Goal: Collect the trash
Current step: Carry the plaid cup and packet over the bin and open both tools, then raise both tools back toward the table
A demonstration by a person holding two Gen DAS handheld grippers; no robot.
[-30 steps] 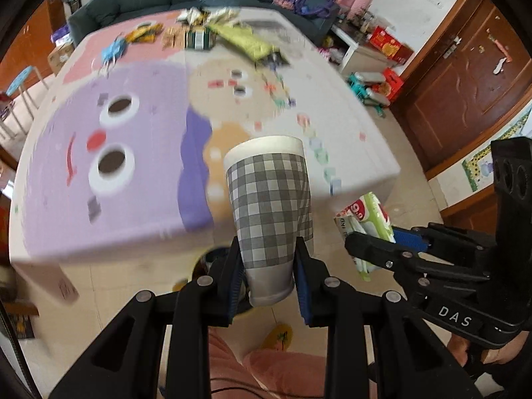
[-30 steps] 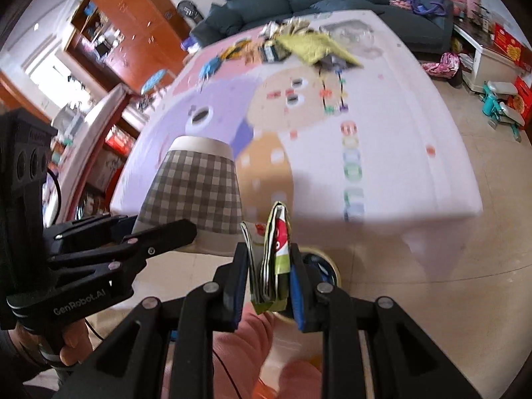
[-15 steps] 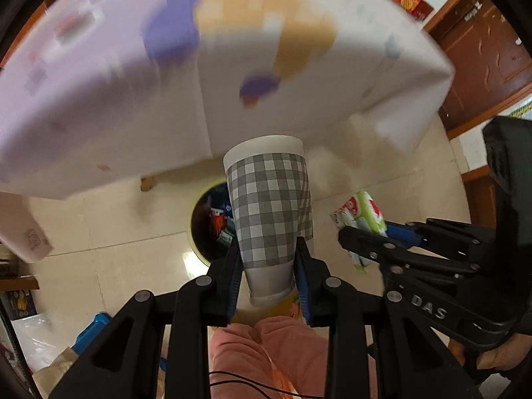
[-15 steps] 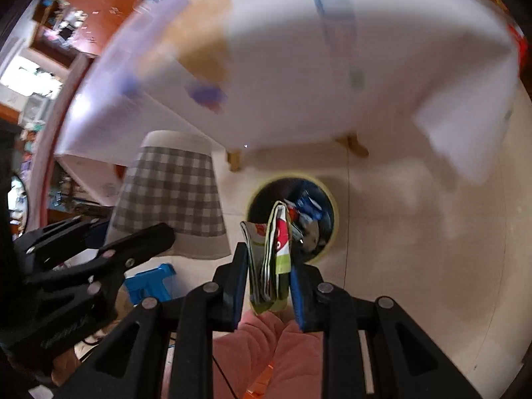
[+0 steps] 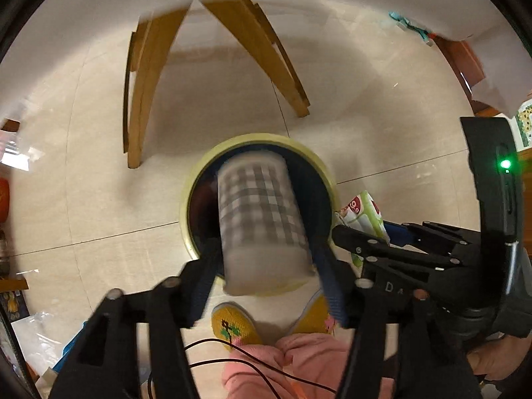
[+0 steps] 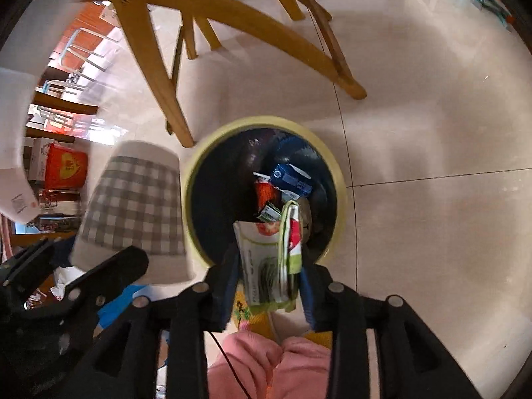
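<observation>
Trash bin [image 5: 196,179] beneath both down-pointing tools.

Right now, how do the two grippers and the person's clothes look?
Both the left gripper and the right gripper are black plastic linkages with silver rivets and blue finger pads. The right gripper's body carries white letters and a green light. A thin black cable crosses pink trousers, above yellow embroidered slippers.

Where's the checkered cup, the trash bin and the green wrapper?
checkered cup [image 5: 262,219], left wrist view, on its plaid side.
trash bin [image 6: 266,123], right wrist view, on its yellow rim.
green wrapper [image 6: 266,259], right wrist view, on its printed face.
</observation>
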